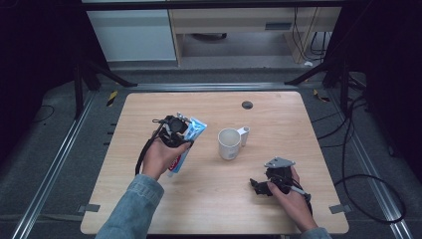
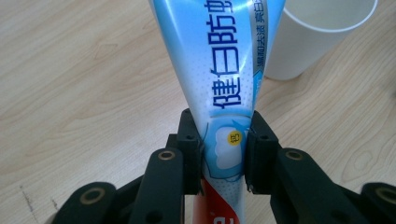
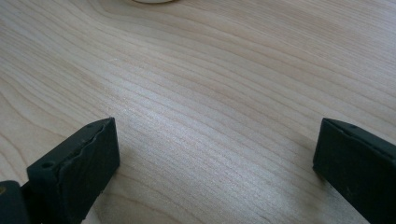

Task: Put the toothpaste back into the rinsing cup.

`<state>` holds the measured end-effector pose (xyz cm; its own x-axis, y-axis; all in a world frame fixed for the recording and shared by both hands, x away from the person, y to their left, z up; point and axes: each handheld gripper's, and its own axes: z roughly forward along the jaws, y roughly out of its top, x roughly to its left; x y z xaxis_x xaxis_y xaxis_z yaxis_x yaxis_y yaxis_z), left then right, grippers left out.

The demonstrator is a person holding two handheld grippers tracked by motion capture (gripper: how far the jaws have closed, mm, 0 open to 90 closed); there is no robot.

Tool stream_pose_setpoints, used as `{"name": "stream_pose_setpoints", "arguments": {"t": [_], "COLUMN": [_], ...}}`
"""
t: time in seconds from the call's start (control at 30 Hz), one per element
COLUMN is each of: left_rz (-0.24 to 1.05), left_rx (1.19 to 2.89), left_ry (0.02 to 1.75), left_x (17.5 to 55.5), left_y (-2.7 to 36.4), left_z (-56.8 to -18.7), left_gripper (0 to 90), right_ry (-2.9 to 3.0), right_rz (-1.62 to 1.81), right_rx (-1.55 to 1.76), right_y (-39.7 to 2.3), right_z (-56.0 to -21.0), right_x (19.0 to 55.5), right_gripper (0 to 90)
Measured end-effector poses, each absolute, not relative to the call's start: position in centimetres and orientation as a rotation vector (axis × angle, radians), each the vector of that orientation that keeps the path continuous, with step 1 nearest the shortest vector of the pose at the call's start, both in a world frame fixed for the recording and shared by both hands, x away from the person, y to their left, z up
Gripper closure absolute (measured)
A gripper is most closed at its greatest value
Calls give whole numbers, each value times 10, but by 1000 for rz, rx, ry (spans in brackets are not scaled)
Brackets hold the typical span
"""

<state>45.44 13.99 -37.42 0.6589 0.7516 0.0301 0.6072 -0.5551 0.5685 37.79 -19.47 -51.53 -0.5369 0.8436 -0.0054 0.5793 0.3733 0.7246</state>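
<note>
Toothpaste tube (image 2: 224, 84): I see it clamped between the pads of my left gripper, its blue-and-white body running up and away from the jaws toward the mug; in the high view it sits at the table's left-middle, slanting from the hand up toward the mug.
Tube writing: large blue Chinese characters run along its length, I read 健白防 and a cut-off fourth one; a smaller line of characters runs beside them, too fine for me to read in full; a yellow dot carries one small character; a red band shows at the bottom, behind the jaws.
Left gripper (image 1: 175, 130): clenched on the tube, both pads pressing its sides just above the red band.
Left hand (image 1: 160, 157): wrapped round the gripper body from below, denim sleeve coming in from the bottom edge, black cable looping off to its left.
Mug (image 1: 229, 143): white, upright, open mouth up, handle to its right, near the tube's far end but apart from it.
Right gripper (image 3: 212, 163): released, jaws standing wide with bare wood between them.
Right hand (image 1: 291, 199): resting low at the table's near right, gripper aimed left, grey plate on top.
Table (image 1: 278, 114): pale wood grain, a small dark round hole near its far edge.
</note>
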Motion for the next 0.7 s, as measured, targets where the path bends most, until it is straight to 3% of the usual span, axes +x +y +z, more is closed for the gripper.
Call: {"name": "stream_pose_setpoints", "arguments": {"t": [0.7], "left_rz": [459], "left_rx": [2239], "left_ry": [916], "left_x": [442], "left_y": [99], "left_z": [-332], "left_gripper": [714], "right_ry": [2260], "right_rz": [963], "right_rx": [1243], "right_y": [-194], "right_z": [-515], "right_x": [378], "right_gripper": [6]}}
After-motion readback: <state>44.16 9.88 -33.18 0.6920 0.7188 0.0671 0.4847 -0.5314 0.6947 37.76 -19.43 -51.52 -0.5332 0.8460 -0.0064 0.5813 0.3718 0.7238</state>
